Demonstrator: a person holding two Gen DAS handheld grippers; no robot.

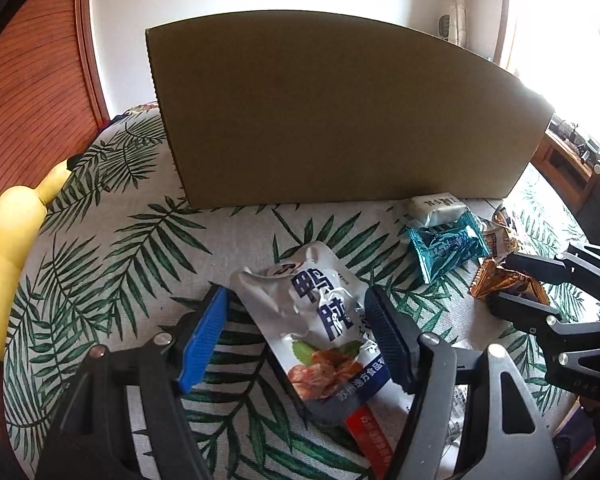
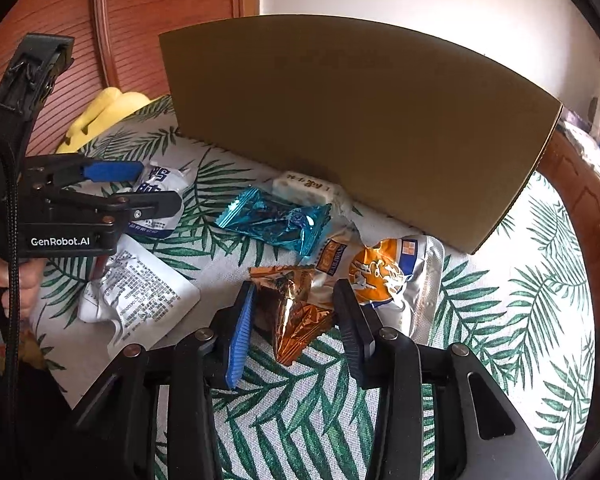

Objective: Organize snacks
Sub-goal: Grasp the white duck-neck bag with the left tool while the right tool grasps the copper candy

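**Both claws open over the snack pile**

My left claw (image 1: 296,340) stands open, its blue and black fingers on either side of a silver pouch with blue lettering (image 1: 324,320); whether they touch the foil I cannot tell. A red packet (image 1: 366,436) pokes out from under that pouch's near end.

My right claw (image 2: 294,332) is open too, straddling a copper-foil snack (image 2: 296,312) that lies on the leaf-print tablecloth (image 2: 500,320). Just right of it rests an orange-and-silver pouch (image 2: 392,276), touching the black finger. To the left lies a white pouch with fine print (image 2: 140,296), wrinkled, face down.

Farther on sits a teal wrapped snack (image 2: 276,220), and behind it a small white packet (image 2: 304,190) lies against the foot of the cardboard box (image 2: 360,120), which stands upright at the back of the table. A yellow plush toy (image 2: 104,114) rests at the far left edge, by the wooden panel (image 2: 160,20).
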